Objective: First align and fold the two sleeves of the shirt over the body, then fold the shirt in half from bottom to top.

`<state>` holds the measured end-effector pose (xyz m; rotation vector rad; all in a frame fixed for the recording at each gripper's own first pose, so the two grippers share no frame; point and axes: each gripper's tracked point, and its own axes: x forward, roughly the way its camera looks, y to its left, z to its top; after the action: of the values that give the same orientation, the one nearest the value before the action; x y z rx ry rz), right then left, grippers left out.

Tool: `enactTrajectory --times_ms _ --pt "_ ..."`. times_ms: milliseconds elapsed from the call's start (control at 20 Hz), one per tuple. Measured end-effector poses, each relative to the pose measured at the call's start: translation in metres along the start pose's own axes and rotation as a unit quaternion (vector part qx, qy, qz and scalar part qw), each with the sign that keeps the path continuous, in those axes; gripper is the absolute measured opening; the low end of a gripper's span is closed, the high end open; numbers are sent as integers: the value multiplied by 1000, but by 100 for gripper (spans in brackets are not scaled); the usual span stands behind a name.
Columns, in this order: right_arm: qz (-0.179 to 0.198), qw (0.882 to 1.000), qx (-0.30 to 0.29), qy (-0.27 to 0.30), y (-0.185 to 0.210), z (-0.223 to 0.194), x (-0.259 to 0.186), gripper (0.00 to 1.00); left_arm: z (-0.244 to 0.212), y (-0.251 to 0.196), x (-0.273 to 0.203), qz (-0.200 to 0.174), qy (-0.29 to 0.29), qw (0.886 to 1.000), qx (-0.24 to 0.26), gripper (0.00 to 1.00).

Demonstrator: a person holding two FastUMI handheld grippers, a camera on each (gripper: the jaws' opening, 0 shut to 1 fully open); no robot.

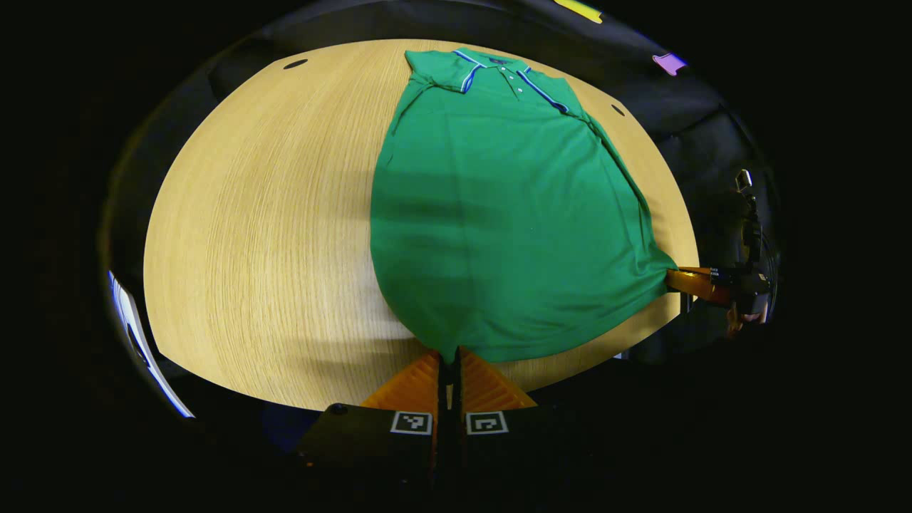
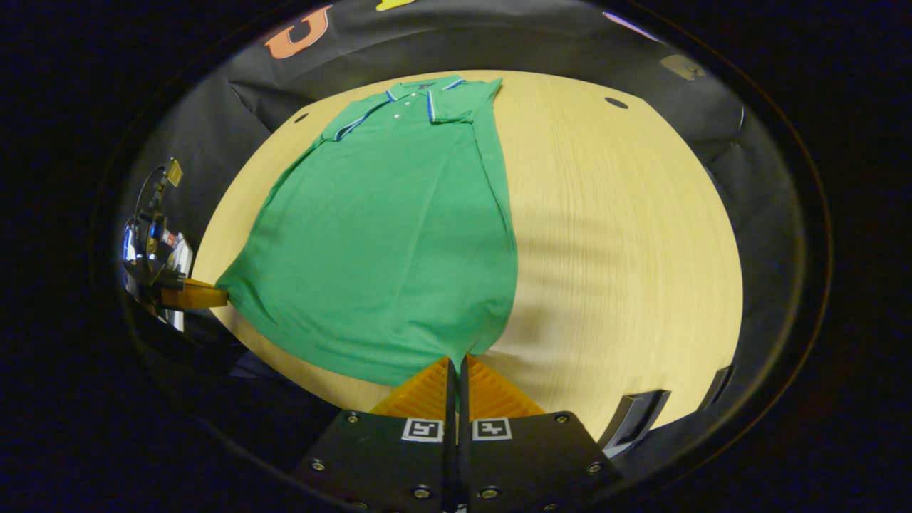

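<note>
Shirt [image 1: 499, 214] lies flat on table [image 1: 271, 228], collar [image 1: 499, 64] at far edge.

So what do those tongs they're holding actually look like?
Each tongs has two ridged, wedge-shaped fingers on a black body bearing two small square black-and-white markers. The far one trails a cable.

Green polo shirt [image 1: 499, 214] lies flat, sleeves folded in

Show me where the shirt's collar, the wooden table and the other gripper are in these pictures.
collar [image 1: 502, 65]: left gripper view, on the button placket at the shirt's far end.
table [image 1: 271, 214]: left gripper view, on bare wood beside the shirt.
right gripper [image 1: 673, 276]: left gripper view, where its fingertips pinch the shirt's hem corner.
</note>
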<state>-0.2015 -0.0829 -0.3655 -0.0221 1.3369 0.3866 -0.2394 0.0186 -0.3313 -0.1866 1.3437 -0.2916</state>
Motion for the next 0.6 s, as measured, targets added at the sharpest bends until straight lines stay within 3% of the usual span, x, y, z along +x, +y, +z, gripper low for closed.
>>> enactTrajectory --times_ms 300,600 --pt "15 999 26 -41 2 43 -24 1 37 -8 -18 -24 -42 999 -12 4" --pt "18 996 41 -72 -5 83 -40 1 75 -4 -36 -19 -83 996 7 4"
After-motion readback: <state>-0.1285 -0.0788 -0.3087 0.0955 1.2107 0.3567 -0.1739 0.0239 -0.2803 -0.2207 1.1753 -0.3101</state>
